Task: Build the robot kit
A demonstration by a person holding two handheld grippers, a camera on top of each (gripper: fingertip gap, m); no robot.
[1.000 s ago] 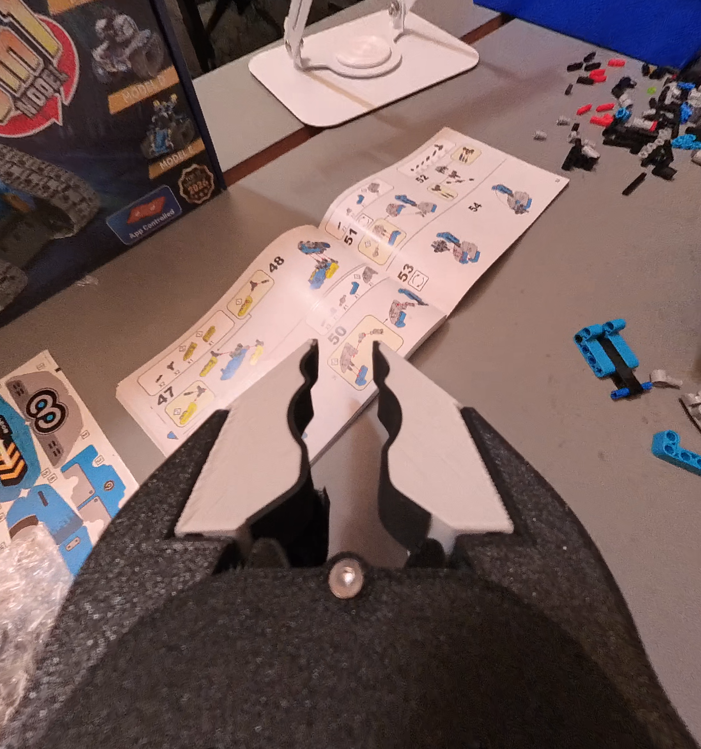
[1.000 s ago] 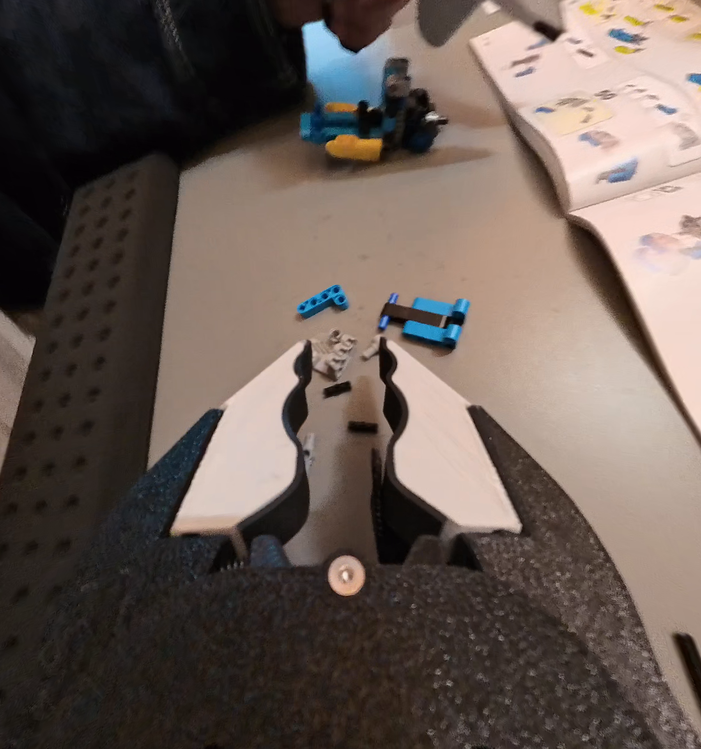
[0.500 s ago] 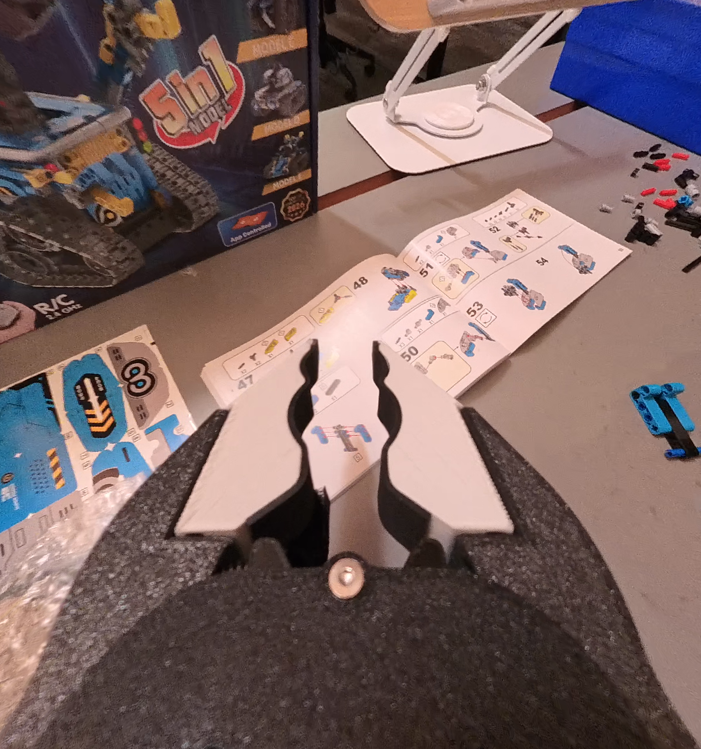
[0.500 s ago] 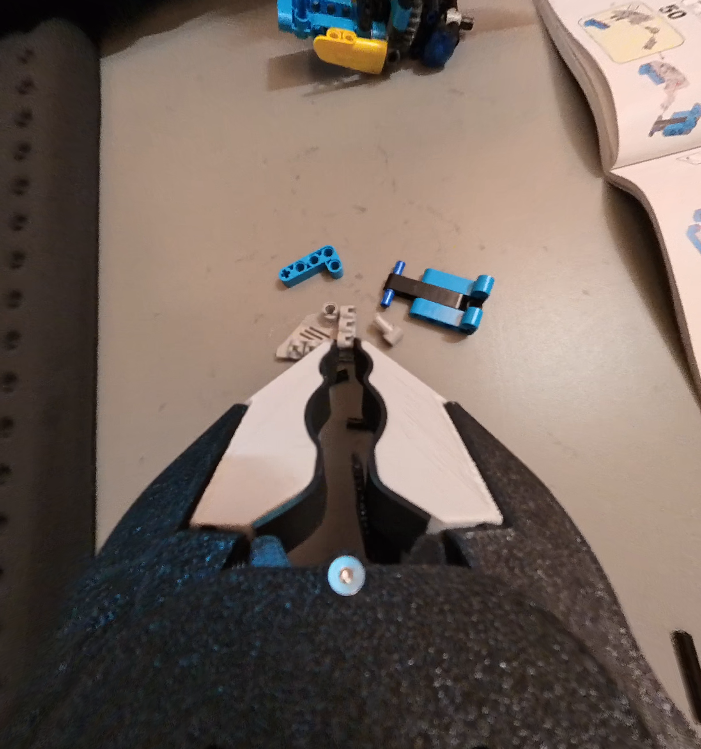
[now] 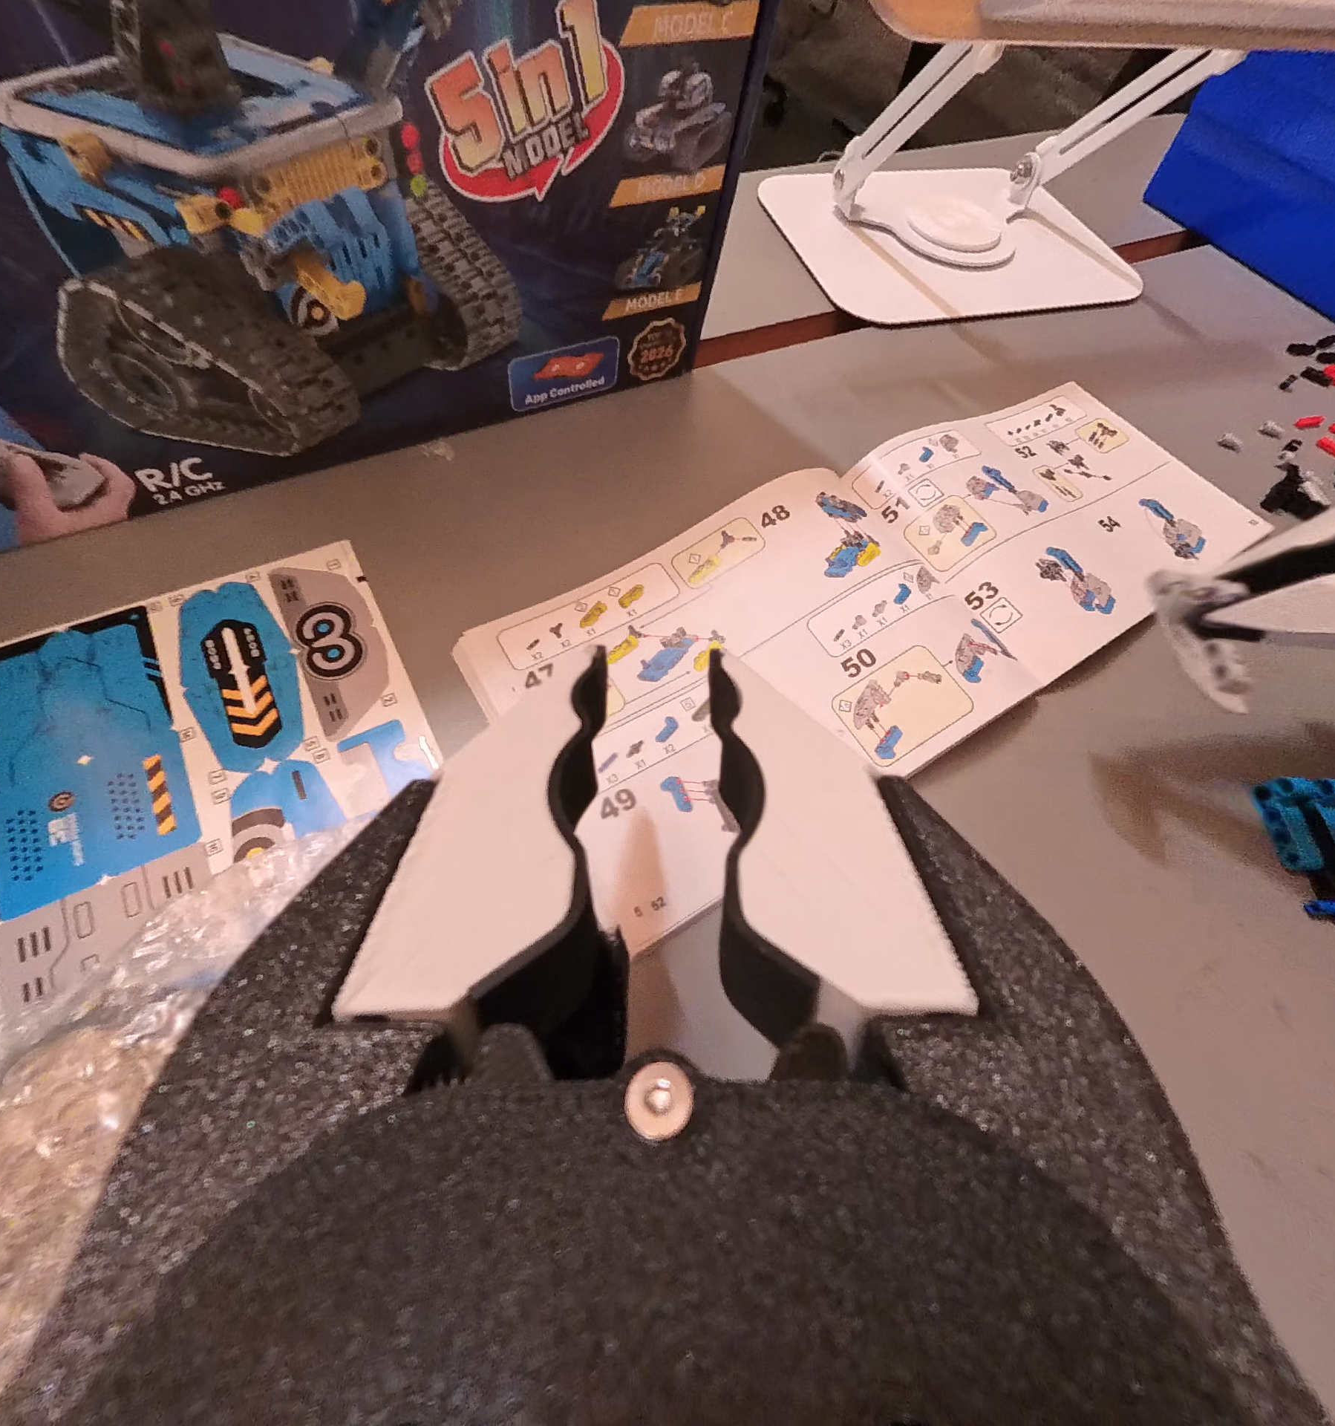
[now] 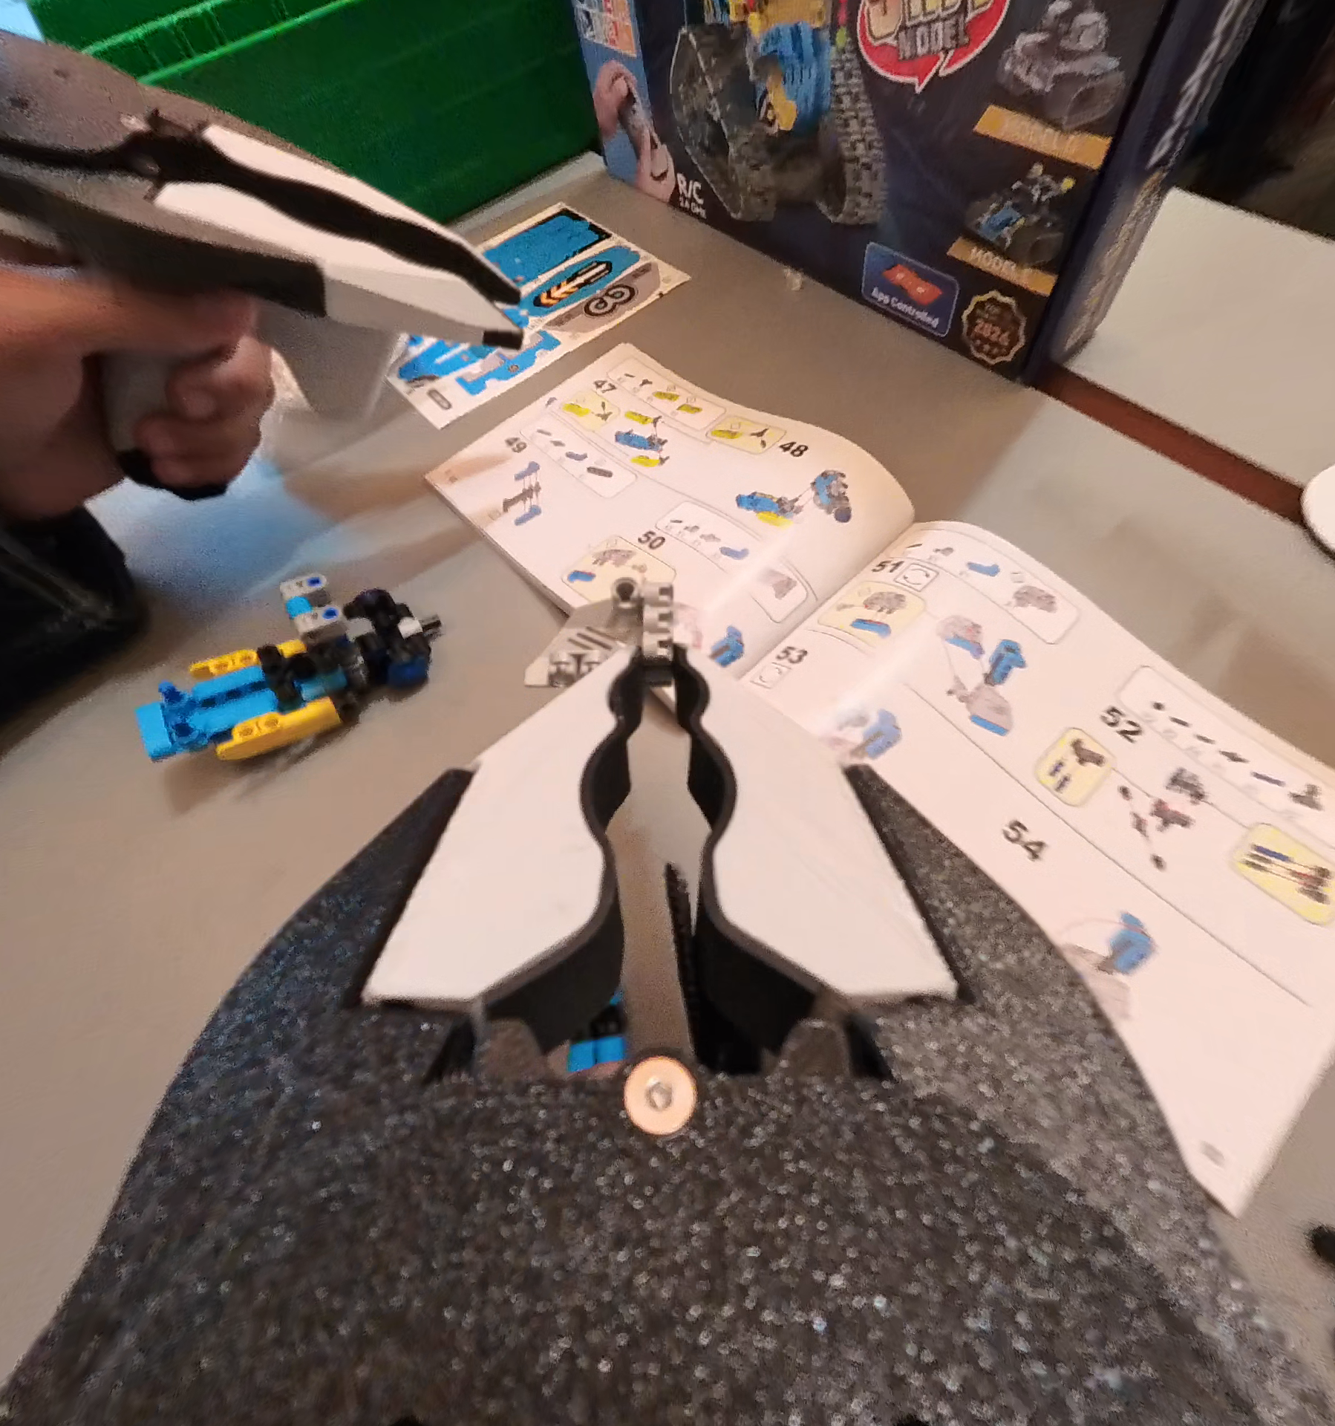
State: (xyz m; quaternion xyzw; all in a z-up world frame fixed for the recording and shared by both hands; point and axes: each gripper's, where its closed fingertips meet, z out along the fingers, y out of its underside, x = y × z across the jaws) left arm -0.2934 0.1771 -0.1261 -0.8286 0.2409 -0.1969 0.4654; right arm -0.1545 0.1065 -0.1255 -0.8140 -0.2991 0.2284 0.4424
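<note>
Fingers of the right gripper (image 6: 653, 656) are pinched on a small grey brick piece (image 6: 633, 633) at centre frame, held above the open instruction booklet (image 6: 919, 694); those of the left gripper (image 5: 653, 656) stand apart, holding nothing, over the same booklet. Upper frame, a large toy box (image 5: 302, 231) stands on the grey table (image 5: 1112, 964); a sticker sheet (image 5: 147, 733) lies mid-left. Left of centre in the right view sits a blue-and-yellow model (image 6: 279, 679). Such a thin pinch likely wants steady, level carrying.
</note>
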